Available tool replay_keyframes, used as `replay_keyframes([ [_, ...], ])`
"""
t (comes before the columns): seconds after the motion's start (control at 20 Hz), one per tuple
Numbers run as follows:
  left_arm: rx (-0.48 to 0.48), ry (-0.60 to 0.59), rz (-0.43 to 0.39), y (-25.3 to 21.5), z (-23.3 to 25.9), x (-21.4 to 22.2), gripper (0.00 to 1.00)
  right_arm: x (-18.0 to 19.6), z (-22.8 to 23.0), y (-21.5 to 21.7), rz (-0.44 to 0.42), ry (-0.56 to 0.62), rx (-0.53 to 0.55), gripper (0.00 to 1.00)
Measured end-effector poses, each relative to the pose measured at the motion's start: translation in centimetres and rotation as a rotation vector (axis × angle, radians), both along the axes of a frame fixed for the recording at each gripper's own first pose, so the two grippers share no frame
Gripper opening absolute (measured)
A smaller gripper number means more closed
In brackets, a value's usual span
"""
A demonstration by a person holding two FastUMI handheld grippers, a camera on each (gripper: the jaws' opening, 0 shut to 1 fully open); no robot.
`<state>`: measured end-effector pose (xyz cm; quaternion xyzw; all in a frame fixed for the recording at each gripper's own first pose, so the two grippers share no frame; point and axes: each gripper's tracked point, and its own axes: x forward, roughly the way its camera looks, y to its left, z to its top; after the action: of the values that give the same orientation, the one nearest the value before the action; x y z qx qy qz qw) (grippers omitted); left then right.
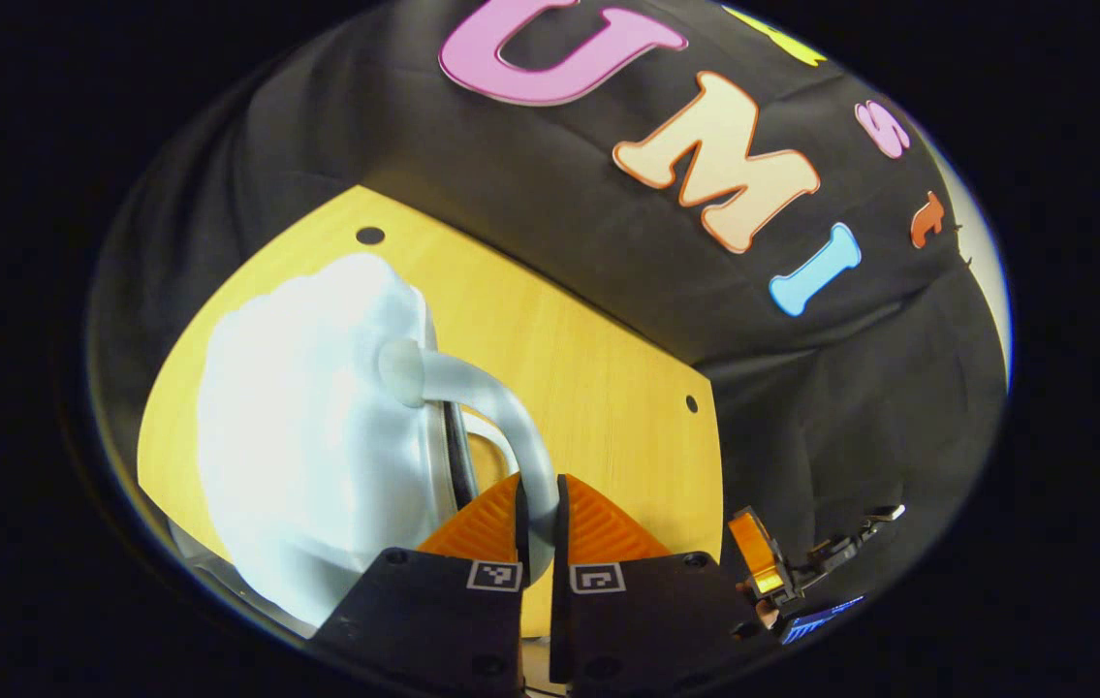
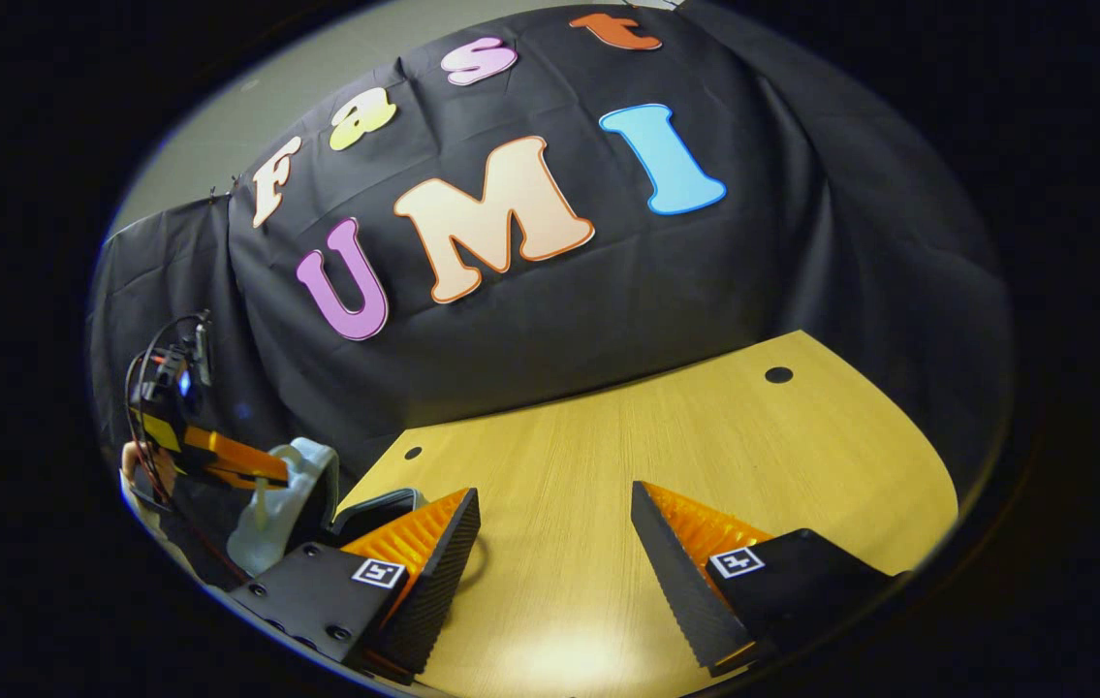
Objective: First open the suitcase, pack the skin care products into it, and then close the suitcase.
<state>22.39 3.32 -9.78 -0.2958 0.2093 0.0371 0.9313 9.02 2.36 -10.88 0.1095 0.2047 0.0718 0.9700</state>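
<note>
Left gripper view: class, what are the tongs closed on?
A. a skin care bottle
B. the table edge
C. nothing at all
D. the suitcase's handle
D: the left tongs pinch the curved handle of the white suitcase from both sides.

one suitcase (image 1: pixel 307 456), perhaps, two grippers (image 1: pixel 538 519)

Your worktop (image 2: pixel 705 456): matt wood grain, smooth. Suitcase (image 1: pixel 307 456): pale hard plastic, glossy shell; its handle (image 1: pixel 501 407) smooth, satin. Your fingers (image 2: pixel 695 528): ribbed pads. Booth wall: matt cloth, creased.
</note>
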Motion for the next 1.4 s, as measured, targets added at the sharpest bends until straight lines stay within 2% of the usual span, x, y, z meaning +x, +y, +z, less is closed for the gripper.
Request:
replay_keyframes([
  [0.2,0.036,0.109,-0.046,-2.5,-4.5,3.4,0.04,-0.6,0.9,-1.9,-0.032,-0.010,-0.021,0.98],
  [0.5,0.128,0.288,-0.048,-2.8,-11.0,7.9,0.04,-1.8,-0.2,-2.5,-0.048,0.001,-0.054,0.98],
  [0.6,0.152,0.331,-0.038,-2.6,-12.0,8.3,0.04,-2.1,-0.4,-2.1,-0.038,0.003,-0.060,0.98],
  [0.65,0.163,0.354,-0.036,-2.5,-12.6,8.6,0.07,-2.3,-0.4,-1.9,-0.031,0.001,-0.062,0.98],
  [0.7,0.172,0.369,-0.028,-2.6,-12.8,8.7,0.04,-2.4,-0.4,-1.6,-0.024,-0.003,-0.066,0.98],
  [0.8,0.199,0.378,-0.011,-2.5,-12.9,8.8,0.05,-2.7,-0.2,-1.3,-0.009,-0.010,-0.070,0.98],
  [1.0,0.272,0.383,0.043,-2.4,-11.8,6.8,0.12,-3.0,0.6,-1.2,0.015,-0.036,-0.073,0.98],
  [1.05,0.293,0.382,0.048,-2.6,-11.6,6.4,0.19,-3.0,0.9,-1.2,0.020,-0.044,-0.067,0.98],
  [1.2,0.347,0.365,0.057,-4.0,-10.9,5.2,0.52,-3.1,2.0,-1.5,0.027,-0.074,-0.062,0.98],
  [1.25,0.356,0.357,0.060,-4.7,-10.7,4.6,0.55,-3.3,2.3,-1.7,0.028,-0.086,-0.061,0.98],
  [1.35,0.378,0.351,0.051,-6.0,-10.6,3.4,0.75,-3.5,2.7,-2.0,0.030,-0.098,-0.060,0.98],
  [1.4,0.393,0.354,0.044,-6.6,-10.5,2.6,0.75,-3.5,2.9,-2.2,0.029,-0.102,-0.058,0.98],
])
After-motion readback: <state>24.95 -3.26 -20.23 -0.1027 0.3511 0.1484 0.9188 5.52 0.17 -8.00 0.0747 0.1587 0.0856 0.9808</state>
